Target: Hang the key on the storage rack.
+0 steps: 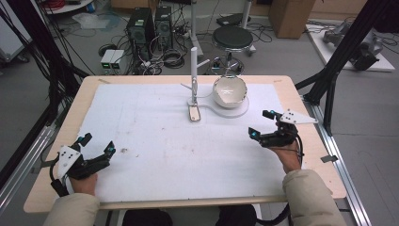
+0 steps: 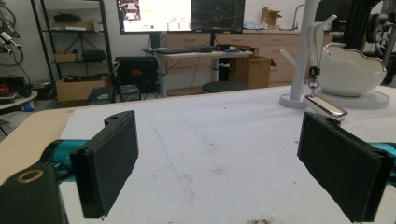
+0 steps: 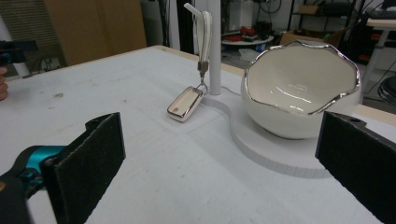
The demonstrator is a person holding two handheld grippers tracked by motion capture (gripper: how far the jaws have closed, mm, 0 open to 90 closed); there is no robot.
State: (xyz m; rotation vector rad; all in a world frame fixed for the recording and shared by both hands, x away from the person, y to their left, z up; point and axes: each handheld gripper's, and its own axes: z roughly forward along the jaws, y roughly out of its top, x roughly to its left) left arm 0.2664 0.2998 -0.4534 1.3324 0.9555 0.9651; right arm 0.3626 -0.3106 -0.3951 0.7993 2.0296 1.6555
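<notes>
— Looking down from the high view first: what lies on the table (image 1: 56, 141)?

— White mat (image 1: 155, 141) spread over most of the wooden top. At the far middle, white stand (image 1: 194, 61) with a peg, rising from a flat white base (image 1: 237, 112). Key fob (image 1: 194, 113) hanging by a strap from the peg, its lower end resting on the mat. White bowl (image 1: 230, 92) with a wavy rim just right of the post, sitting on that base.

— And the grippers?

— Left gripper (image 1: 97, 145) at the near left corner, jaws apart, clasping nothing. Right gripper (image 1: 261, 124) at the right edge, jaws likewise spread and empty, well apart from the bowl.

— Moving to the left gripper view?

— Left gripper (image 2: 219, 163) with both black pads wide apart, bare mat (image 2: 210, 140) between them. Stand (image 2: 303, 51), key fob (image 2: 325, 106) and bowl (image 2: 350, 70) far right, well apart from the jaws. Monitors (image 2: 180, 15) and a desk beyond the table.

— Right gripper view?

— Right gripper (image 3: 219, 158) with jaws open, gripping nothing. Key fob (image 3: 185, 103) tilted, dangling from its strap, just left of the stand (image 3: 214, 46). Bowl (image 3: 301, 88) near the right jaw, on the base (image 3: 275, 154), not touching it.
</notes>
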